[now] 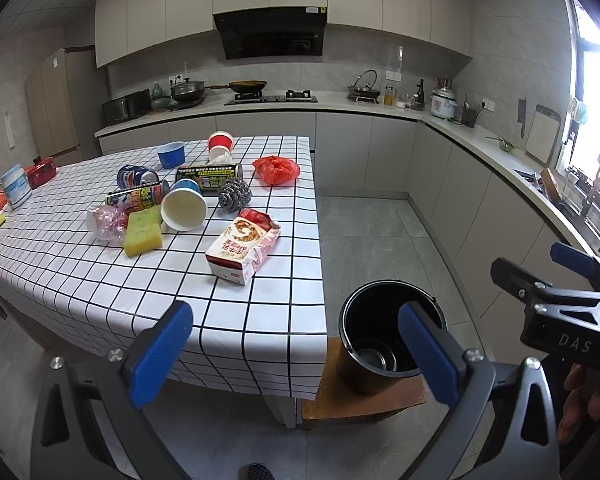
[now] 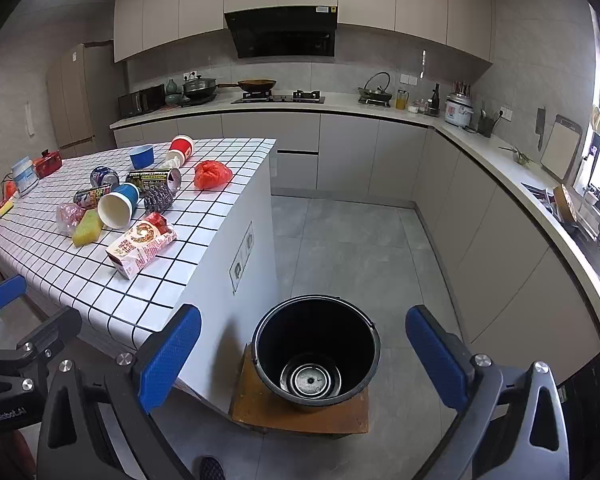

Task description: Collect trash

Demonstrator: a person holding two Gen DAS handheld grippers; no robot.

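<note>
Hanging above the table edge, the left gripper [image 1: 300, 354] and right gripper [image 2: 303, 354] both have jaws spread wide, holding nothing. Trash, such as the milk carton [image 1: 244, 246], lies on the checkered table [image 1: 260, 320]; the black bucket [image 2: 316, 350] stands on a wooden stool [image 2: 260, 412] beside it.

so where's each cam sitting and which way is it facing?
Left wrist: on the left gripper, angled down over the table's near corner; shows its own open blue fingers, the right gripper and a hand at the right edge.
Right wrist: on the right gripper, angled down at the black bucket on the floor; shows its own open fingers, with the left gripper at the left edge.
Shared: table trash, milk carton, bucket, kitchen counter.
</note>
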